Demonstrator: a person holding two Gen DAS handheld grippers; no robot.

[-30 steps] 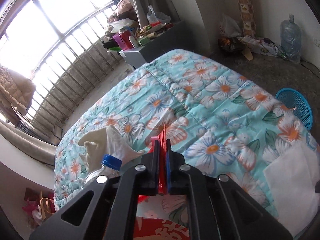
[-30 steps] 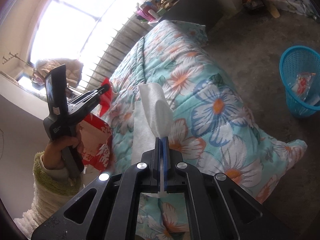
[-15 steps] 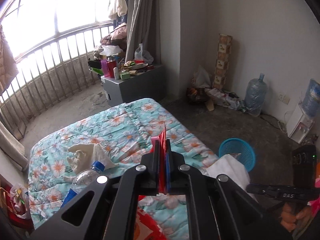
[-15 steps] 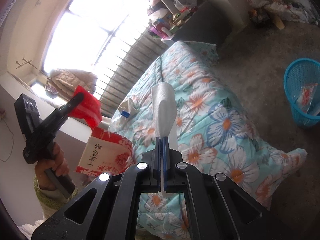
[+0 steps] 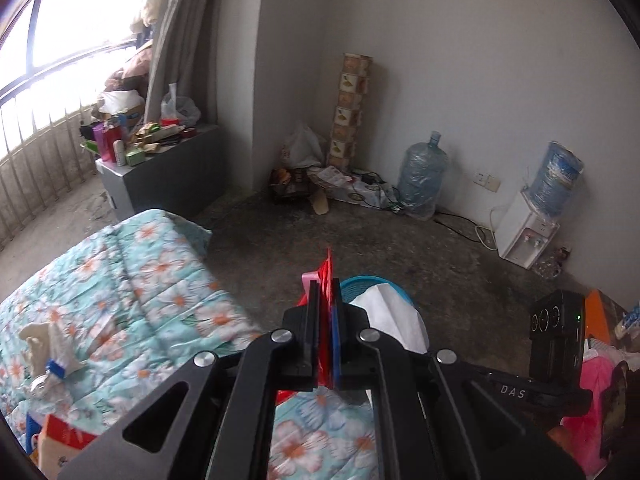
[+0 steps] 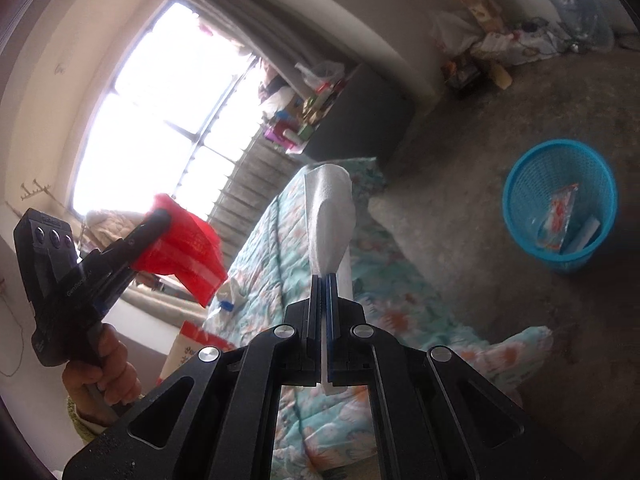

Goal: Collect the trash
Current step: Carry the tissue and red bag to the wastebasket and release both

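Observation:
My left gripper (image 5: 325, 292) is shut on a red plastic wrapper (image 5: 326, 276); in the right wrist view it (image 6: 160, 216) is held high at the left with the red wrapper (image 6: 184, 248) hanging from it. My right gripper (image 6: 323, 280) is shut on a white paper tissue (image 6: 330, 216), which also shows in the left wrist view (image 5: 390, 312). A blue mesh trash basket (image 6: 560, 200) stands on the floor to the right, with a wrapper and paper inside; its rim (image 5: 360, 283) peeks out behind the left gripper.
A bed with a floral quilt (image 5: 120, 300) lies below and left, with a crumpled tissue and a plastic bottle (image 5: 52, 364) on it. A red and white bag (image 6: 192, 348) sits near its edge. Water jugs (image 5: 420, 176), a dispenser (image 5: 528, 232) and clutter line the far wall.
Both grippers have lifted off the bed and swung right toward the floor and the blue basket, each still holding its piece of trash.

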